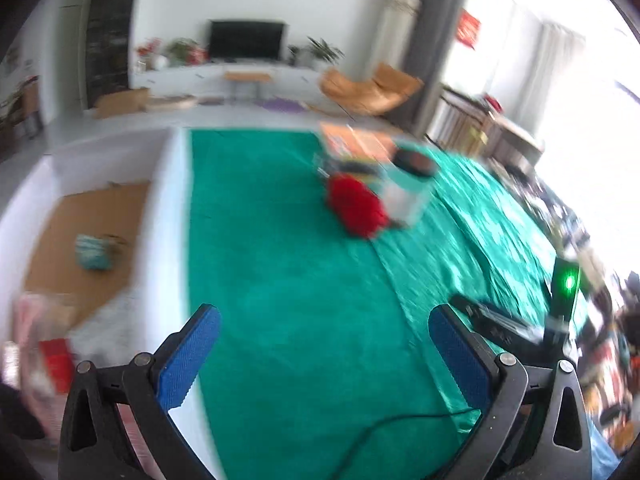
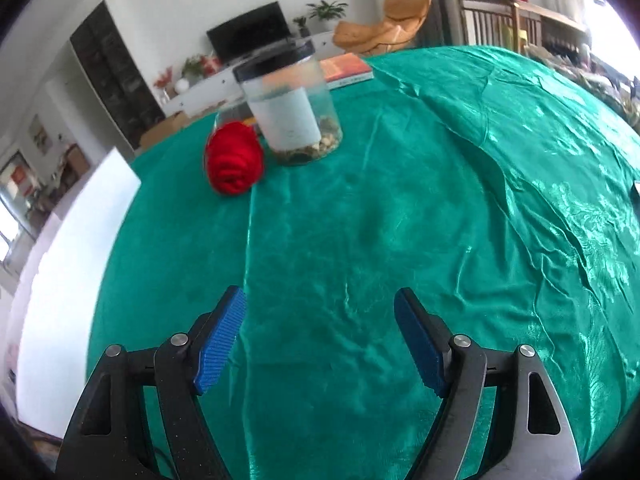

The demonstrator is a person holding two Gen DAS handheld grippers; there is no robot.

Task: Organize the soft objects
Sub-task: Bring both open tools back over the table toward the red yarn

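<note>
Two handheld grippers are hovering over a green cloth (image 2: 360,220), each with jaws spread wide and gripping nothing. The left gripper (image 1: 324,344) and right gripper (image 2: 320,336) are sitting at the bottom of their frames; the red yarn ball (image 2: 234,160), upper left in the right view, is lying touching a lidded jar (image 2: 292,112). Best practice, likely: approaching low, straddling the yarn's middle, closing gently, avoiding the jar.

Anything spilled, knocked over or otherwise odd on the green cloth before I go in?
Nothing spilled or toppled. The jar stands upright with its lid on, the red yarn lies beside it. Only the green cloth is creased on the right side.
</note>
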